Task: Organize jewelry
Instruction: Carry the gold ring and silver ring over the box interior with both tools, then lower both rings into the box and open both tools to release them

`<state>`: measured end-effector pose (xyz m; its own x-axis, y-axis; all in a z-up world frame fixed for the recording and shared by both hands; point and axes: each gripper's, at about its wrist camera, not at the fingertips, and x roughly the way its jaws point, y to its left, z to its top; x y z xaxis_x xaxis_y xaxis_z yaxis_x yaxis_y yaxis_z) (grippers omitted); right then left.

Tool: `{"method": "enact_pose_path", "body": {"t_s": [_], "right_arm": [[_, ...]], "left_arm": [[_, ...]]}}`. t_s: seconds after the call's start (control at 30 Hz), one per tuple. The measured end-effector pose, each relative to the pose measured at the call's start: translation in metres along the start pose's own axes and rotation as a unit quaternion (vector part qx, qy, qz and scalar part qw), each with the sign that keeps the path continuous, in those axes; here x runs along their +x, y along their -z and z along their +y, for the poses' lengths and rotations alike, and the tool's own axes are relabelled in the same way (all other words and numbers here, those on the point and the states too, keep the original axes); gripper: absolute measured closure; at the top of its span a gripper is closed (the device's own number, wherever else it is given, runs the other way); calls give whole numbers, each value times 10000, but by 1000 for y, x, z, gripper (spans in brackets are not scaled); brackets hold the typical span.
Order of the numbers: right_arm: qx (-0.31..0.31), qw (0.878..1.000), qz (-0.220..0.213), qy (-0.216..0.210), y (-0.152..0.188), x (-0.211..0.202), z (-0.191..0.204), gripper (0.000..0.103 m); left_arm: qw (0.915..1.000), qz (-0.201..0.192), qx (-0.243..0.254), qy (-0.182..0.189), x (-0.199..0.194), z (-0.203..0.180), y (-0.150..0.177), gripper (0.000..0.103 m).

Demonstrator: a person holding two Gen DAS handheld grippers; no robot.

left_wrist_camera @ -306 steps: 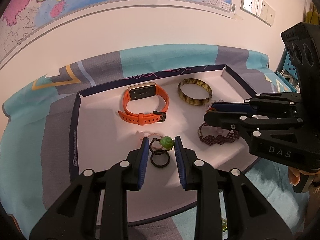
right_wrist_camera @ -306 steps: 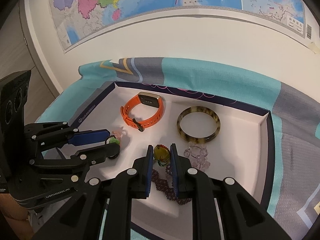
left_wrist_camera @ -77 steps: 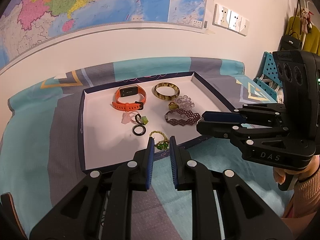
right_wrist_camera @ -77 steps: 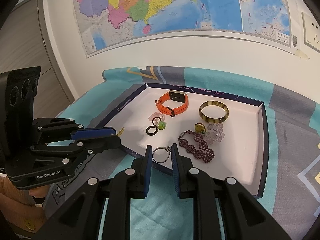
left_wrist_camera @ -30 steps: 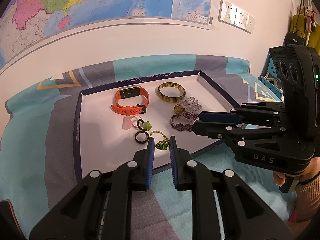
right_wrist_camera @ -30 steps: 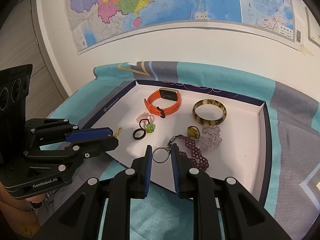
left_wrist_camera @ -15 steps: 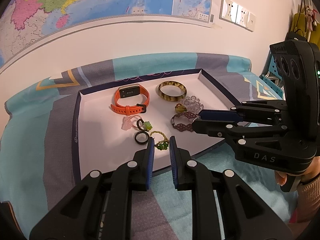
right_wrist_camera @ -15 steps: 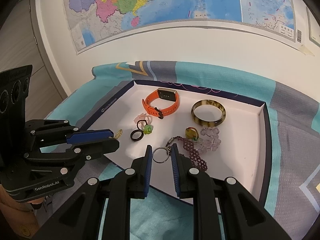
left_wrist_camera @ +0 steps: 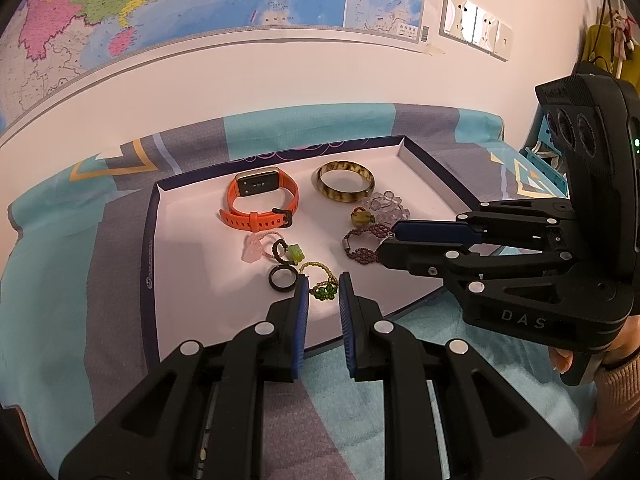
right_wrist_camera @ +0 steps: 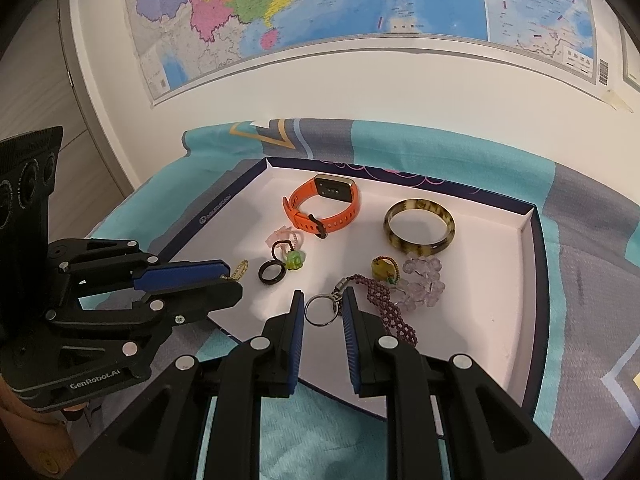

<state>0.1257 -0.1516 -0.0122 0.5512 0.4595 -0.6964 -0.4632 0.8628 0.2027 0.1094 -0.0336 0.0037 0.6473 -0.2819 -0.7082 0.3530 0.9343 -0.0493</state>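
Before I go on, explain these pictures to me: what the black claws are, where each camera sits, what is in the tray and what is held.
The black claws are two hand-held grippers. A person works them, not a robot. Each picture comes from a camera on one gripper, looking along its fingers. The left gripper pinches a green ring. The right gripper appears to pinch a metal ring. Both are at the near edge of a white tray on a cloth. The tray holds a watch, a bangle, a purple bracelet, a black ring and other small pieces.
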Motion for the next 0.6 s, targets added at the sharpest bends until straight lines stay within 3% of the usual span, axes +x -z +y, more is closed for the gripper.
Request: {"method": "enact_pose_path", "body": {"t_s": [0.6], "right_arm": [[7, 10000, 60, 7, -2, 7, 0, 86]], "left_arm": [[10000, 47, -10, -37, 6, 2, -1, 87]]}}
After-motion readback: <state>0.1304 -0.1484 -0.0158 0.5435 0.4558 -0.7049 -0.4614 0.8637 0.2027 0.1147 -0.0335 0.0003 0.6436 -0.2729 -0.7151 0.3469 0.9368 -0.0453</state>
